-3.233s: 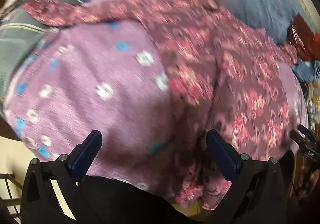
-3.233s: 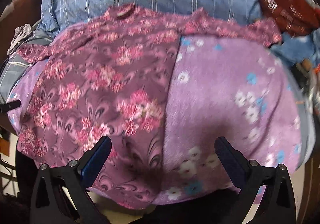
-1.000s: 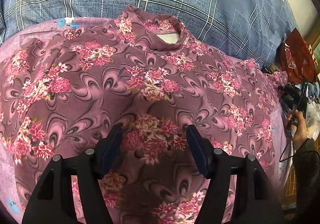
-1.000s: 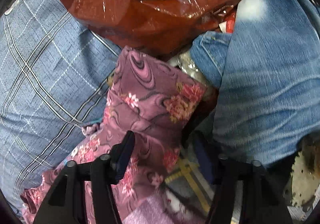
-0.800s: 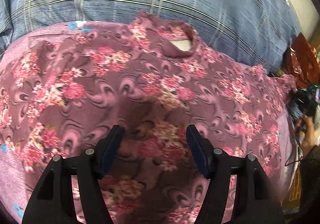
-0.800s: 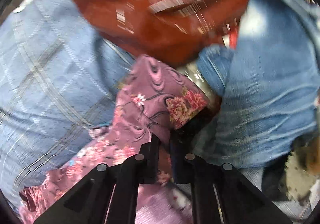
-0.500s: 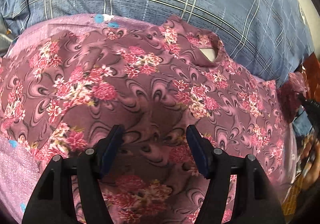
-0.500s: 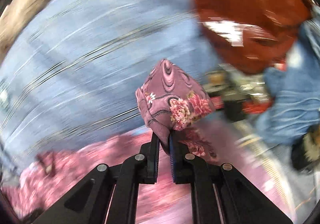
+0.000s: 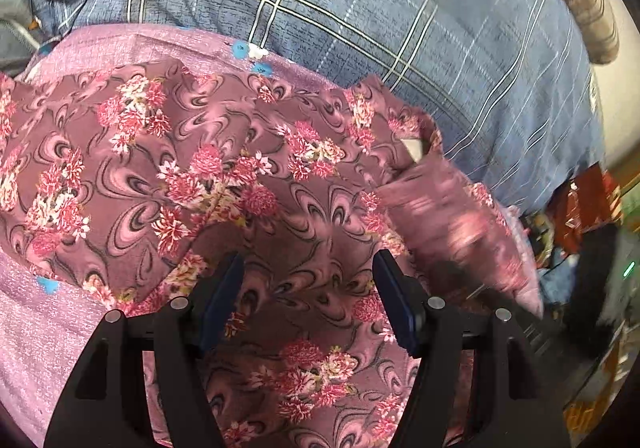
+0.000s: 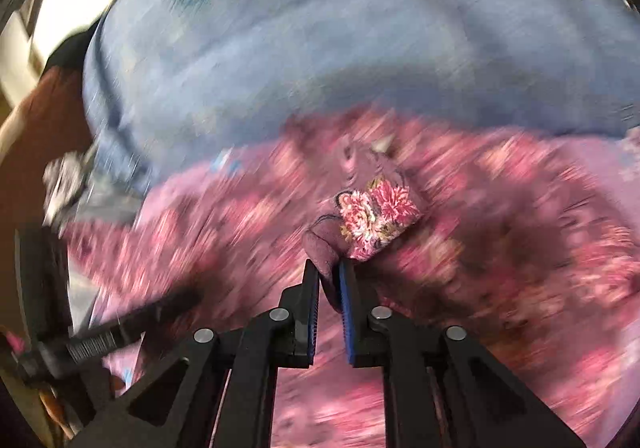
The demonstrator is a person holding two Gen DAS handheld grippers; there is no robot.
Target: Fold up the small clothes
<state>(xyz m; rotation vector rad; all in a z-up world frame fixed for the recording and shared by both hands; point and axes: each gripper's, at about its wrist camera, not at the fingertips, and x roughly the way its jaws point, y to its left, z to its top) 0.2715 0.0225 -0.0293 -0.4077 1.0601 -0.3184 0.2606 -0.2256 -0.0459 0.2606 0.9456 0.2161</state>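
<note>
The right gripper (image 10: pixel 329 280) is clenching the sleeve (image 10: pixel 372 218) of the floral top (image 9: pixel 248 184), the cuff bunching just beyond its fingertips. A second ago that sleeve was lying out by the red bag and denim; now it is travelling over the body of the top, so the first fold, sleeve inward, is judged to be underway. The right view is smearing with motion, and only the pinched cuff is staying sharp.

The left gripper (image 9: pixel 308 288) is hovering with jaws parted, grasping nothing, its fingers (image 9: pixel 220 296) straddling the middle of the top, as they were a second ago. Whether they are touching the cloth cannot be told.

The left view is showing what the right cannot: the top is lying spread on a lilac cloth (image 9: pixel 36 328) over a blue plaid sheet (image 9: pixel 360 0), neckline (image 9: pixel 412 146) beyond the right fingertip, the sleeve coming in as a pink blur on the right. The right view alone is showing the pinch itself.
</note>
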